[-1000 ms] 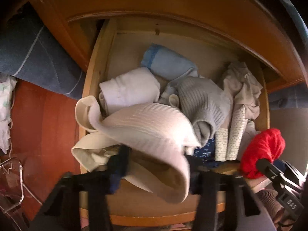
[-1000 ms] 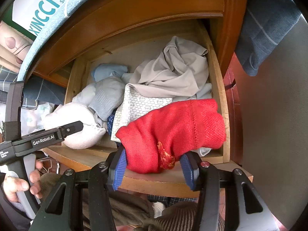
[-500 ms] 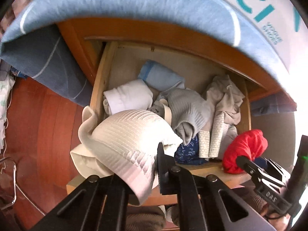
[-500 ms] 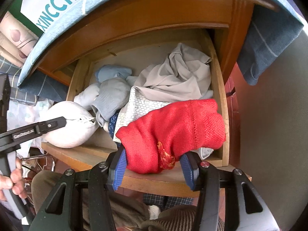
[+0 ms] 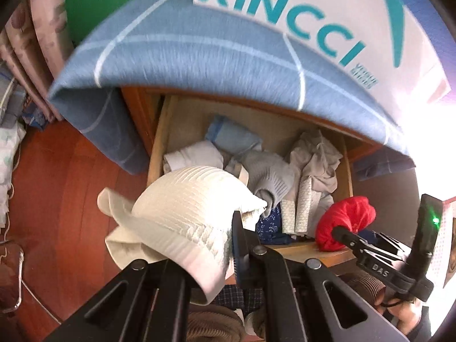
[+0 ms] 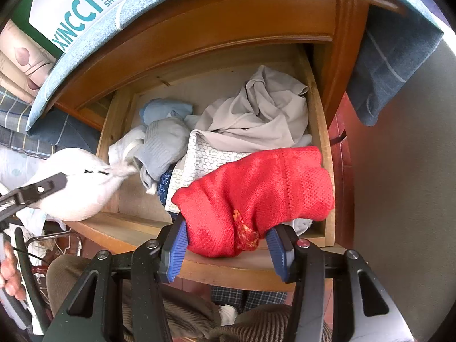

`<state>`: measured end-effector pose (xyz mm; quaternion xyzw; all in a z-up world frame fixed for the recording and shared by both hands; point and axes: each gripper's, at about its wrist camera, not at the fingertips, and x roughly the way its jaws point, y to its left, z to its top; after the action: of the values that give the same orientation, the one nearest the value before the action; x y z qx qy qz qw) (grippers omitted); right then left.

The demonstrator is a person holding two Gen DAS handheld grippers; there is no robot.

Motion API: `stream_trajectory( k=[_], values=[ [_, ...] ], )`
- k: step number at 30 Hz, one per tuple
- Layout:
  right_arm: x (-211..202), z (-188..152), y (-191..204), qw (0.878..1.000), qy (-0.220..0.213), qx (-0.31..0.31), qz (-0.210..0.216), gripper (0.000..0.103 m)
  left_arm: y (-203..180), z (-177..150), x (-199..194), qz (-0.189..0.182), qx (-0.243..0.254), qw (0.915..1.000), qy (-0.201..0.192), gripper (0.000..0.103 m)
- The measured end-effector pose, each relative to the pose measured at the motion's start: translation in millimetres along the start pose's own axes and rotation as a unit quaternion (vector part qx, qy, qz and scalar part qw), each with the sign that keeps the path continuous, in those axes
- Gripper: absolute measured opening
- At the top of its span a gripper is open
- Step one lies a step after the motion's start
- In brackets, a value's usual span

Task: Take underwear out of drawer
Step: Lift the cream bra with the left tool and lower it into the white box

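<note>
An open wooden drawer [image 6: 320,131] holds several folded and crumpled garments. My left gripper [image 5: 228,245] is shut on a white ribbed undergarment [image 5: 185,213], which hangs lifted above the drawer's front left corner. The same white piece [image 6: 74,188] shows at the left of the right wrist view, pinched by a black finger [image 6: 42,188]. My right gripper [image 6: 228,245] is shut on a bunched red knit undergarment [image 6: 256,193], held over the drawer's front right. In the left wrist view that red bundle [image 5: 344,222] sits at the tip of the other gripper.
Left in the drawer are a light blue folded piece [image 5: 230,139], a grey ribbed one [image 5: 270,176], a beige crumpled one [image 6: 256,114] and a honeycomb-print one [image 6: 205,159]. A blue cloth [image 5: 199,57] and a shoe box [image 5: 313,22] lie on the cabinet top. Red wood floor [image 5: 62,199] lies to the left.
My left gripper closed on the white garment and rose with it, away from the drawer. The right gripper kept still with the red garment.
</note>
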<state>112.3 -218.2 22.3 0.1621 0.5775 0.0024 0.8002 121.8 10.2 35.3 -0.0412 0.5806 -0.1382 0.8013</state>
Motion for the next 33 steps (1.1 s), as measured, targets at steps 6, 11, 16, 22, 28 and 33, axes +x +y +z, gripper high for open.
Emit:
stream_trajectory(
  k=[6, 11, 16, 22, 28, 33],
  values=[
    [1.1, 0.5, -1.7, 1.000, 0.000, 0.002, 0.002, 0.047, -0.9, -0.8, -33.1, -0.013, 0.013, 0.9997, -0.014, 0.007],
    [1.3, 1.2, -2.2, 1.000, 0.001, 0.003, 0.003, 0.047, -4.6, -1.7, -67.3, -0.027, 0.029, 0.9986, -0.035, 0.007],
    [1.0, 1.3, -2.6, 1.000, 0.002, 0.003, 0.004, 0.047, -7.8, -0.9, -107.0, -0.038, 0.046, 0.9962, -0.063, 0.007],
    [1.6, 2.0, -2.6, 1.000, 0.004, 0.004, 0.005, 0.047, -14.2, 4.3, -167.5, -0.058, 0.065, 0.9901, -0.110, 0.007],
    [2.5, 2.1, -1.5, 1.000, 0.005, 0.004, 0.008, 0.047, -32.3, 23.9, -235.5, -0.072, 0.094, 0.9784, -0.169, 0.007],
    [2.4, 2.1, -1.0, 1.000, 0.005, 0.004, 0.010, 0.047, -55.8, 59.9, -289.2, -0.069, 0.122, 0.9639, -0.226, 0.007]
  ],
)
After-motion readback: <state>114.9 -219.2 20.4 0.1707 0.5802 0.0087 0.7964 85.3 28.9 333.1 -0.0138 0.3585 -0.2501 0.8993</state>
